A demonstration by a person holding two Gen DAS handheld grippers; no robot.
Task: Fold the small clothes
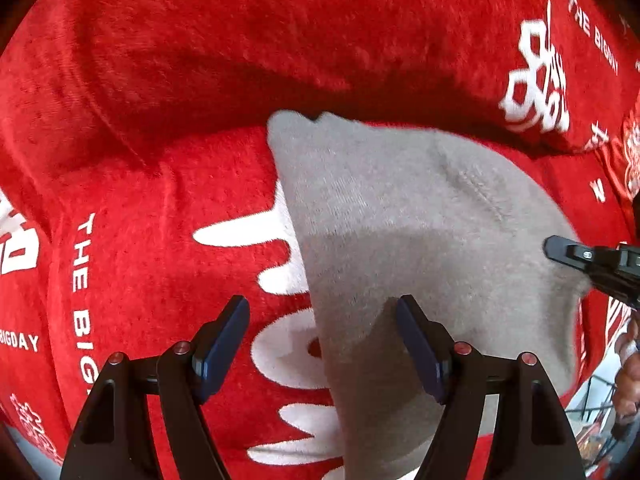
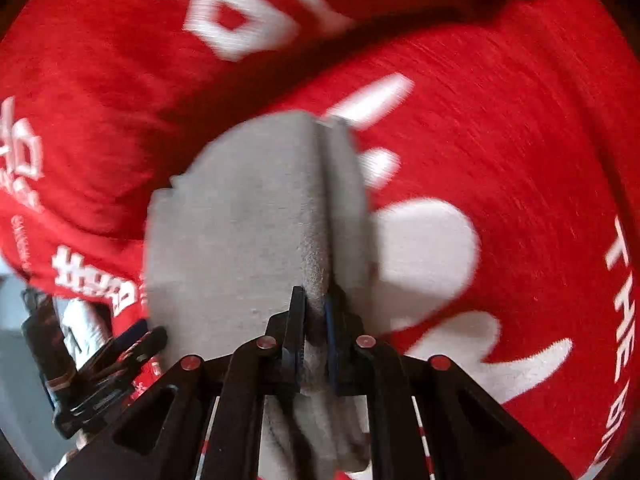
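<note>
A small grey fleece garment [image 1: 408,232] lies on a red plush blanket [image 1: 168,80] with white lettering. My left gripper [image 1: 324,312] is open just above the garment's near left edge, holding nothing. My right gripper [image 2: 314,304] is shut on a raised fold of the grey garment [image 2: 248,220], pinching it between both fingers. The right gripper also shows at the right edge of the left wrist view [image 1: 560,250], at the garment's right side. The left gripper shows at the lower left of the right wrist view [image 2: 132,340].
The red blanket [image 2: 500,128] covers the whole surface and has a raised ridge behind the garment. A pale floor and dark items show past the blanket's edge at lower left in the right wrist view [image 2: 16,320].
</note>
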